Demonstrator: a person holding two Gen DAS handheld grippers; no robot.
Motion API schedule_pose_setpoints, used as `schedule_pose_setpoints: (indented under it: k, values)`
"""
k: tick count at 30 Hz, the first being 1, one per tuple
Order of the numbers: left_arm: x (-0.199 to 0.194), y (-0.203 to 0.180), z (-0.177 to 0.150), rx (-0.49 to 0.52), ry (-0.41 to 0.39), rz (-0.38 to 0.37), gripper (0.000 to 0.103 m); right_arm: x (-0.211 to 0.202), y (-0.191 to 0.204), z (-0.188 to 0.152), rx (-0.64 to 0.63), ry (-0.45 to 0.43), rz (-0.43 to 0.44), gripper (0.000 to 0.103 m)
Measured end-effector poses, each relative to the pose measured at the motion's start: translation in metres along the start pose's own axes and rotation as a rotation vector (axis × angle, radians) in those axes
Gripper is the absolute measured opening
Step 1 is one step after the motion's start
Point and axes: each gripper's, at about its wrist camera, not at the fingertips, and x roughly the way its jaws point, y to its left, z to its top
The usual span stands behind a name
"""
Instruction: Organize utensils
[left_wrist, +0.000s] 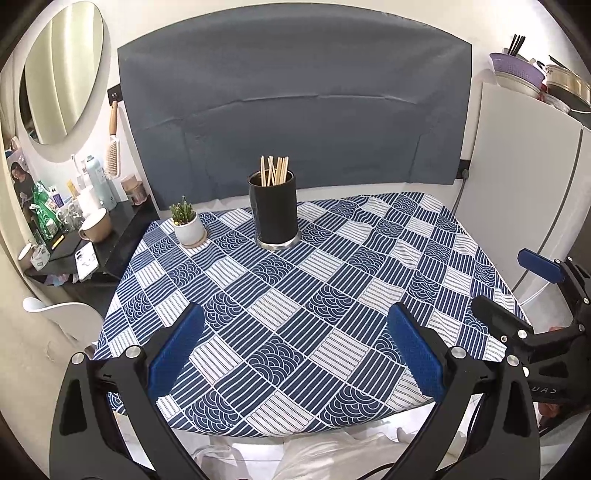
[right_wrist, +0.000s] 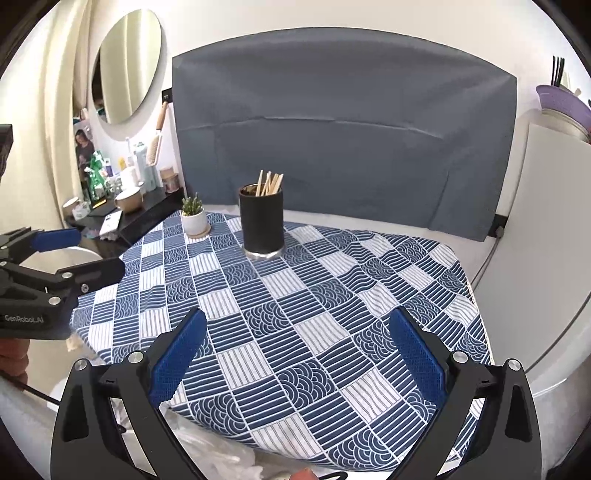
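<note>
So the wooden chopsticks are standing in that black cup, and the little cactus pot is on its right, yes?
Not quite. The chopsticks do stand in the black cup, but the cactus pot sits on its left, nearer the mirror; both wrist views show it.

The left claw (left_wrist: 295, 354) is spread wide, its blue pads far apart and gripping nothing. The right claw (right_wrist: 295, 354) matches it — wide, bare — and shows at 3 o'clock in the left view, level with its partner.
</note>
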Motion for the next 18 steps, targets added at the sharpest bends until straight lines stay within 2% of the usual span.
schedule_pose_setpoints:
  k: [18]
  values:
    - [0.0083, -0.0029, 0.0002, 0.014, 0.032, -0.017, 0.097, -0.0007, 0.0023, -0.0007, -0.021, -0.005, 0.0, 0.095]
